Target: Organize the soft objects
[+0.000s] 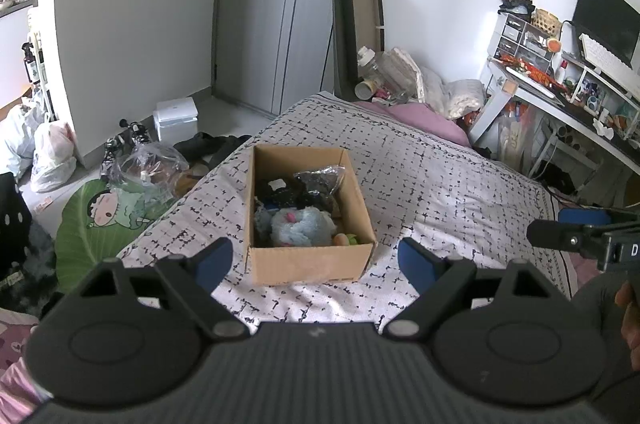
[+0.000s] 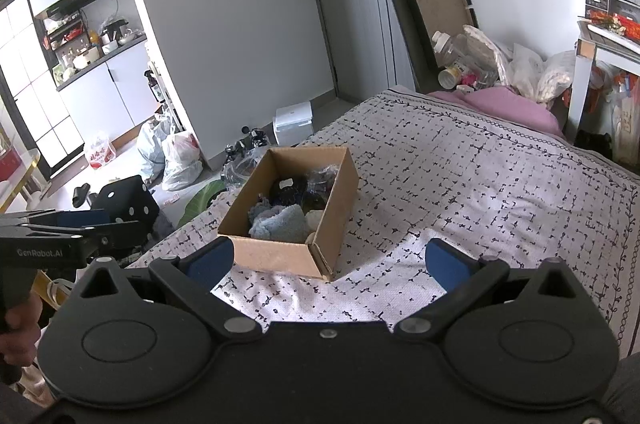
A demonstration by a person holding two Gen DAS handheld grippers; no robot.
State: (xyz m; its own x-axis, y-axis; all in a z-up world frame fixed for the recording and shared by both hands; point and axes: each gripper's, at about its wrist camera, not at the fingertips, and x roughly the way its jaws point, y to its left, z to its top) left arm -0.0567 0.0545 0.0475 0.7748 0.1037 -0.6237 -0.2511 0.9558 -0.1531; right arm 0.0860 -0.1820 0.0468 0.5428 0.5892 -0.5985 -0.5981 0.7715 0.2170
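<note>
Across the bed (image 1: 420, 159), with its white, black-flecked cover, your cardboard box (image 1: 308, 260) sits open, holding the soft things: a fluffy pale-blue plush (image 1: 298, 226) at the near end and dark items (image 1: 288, 193) behind it. Your left gripper (image 1: 316, 260) hovers just short of the box with its fingers spread wide and nothing between them. Your right gripper (image 2: 326, 260) hangs beside it, likewise released and empty.

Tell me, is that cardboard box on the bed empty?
No. The cardboard box stands open-topped and holds soft things: a fluffy light blue item near the front and dark items behind it.
</note>
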